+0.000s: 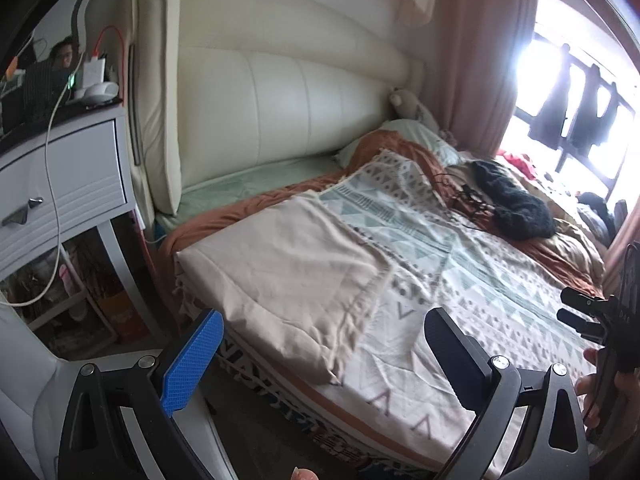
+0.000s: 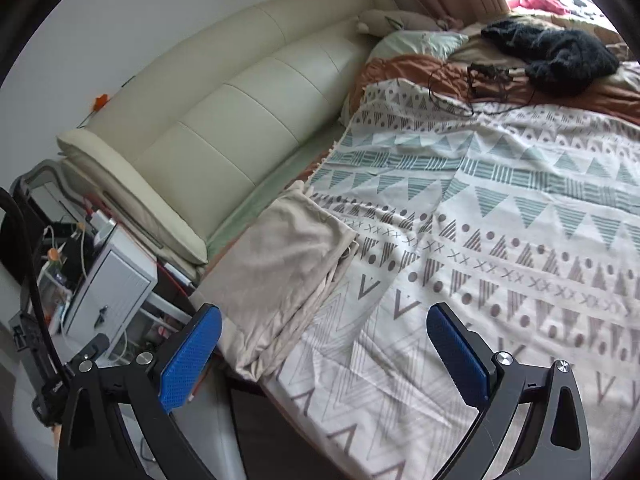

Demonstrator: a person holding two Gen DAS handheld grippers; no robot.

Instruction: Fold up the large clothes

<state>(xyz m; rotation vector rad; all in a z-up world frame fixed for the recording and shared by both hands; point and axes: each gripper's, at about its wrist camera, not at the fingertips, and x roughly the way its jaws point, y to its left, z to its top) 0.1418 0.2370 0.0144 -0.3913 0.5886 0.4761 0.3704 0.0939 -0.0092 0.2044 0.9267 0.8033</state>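
Observation:
A beige cloth lies folded flat at the near left corner of the bed, on a patterned blanket. My left gripper hovers above the cloth's near edge, open wide with nothing between its blue-padded fingers. In the right wrist view the same beige cloth lies left of centre on the patterned blanket. My right gripper is open over the bed's near edge, empty. The right gripper also shows at the far right of the left wrist view, held by a hand.
A cream padded headboard stands behind the bed. A white nightstand with cables and a charger is at the left. A black knitted garment and a tangle of wires lie farther back on the bed. Curtains and a bright window fill the right.

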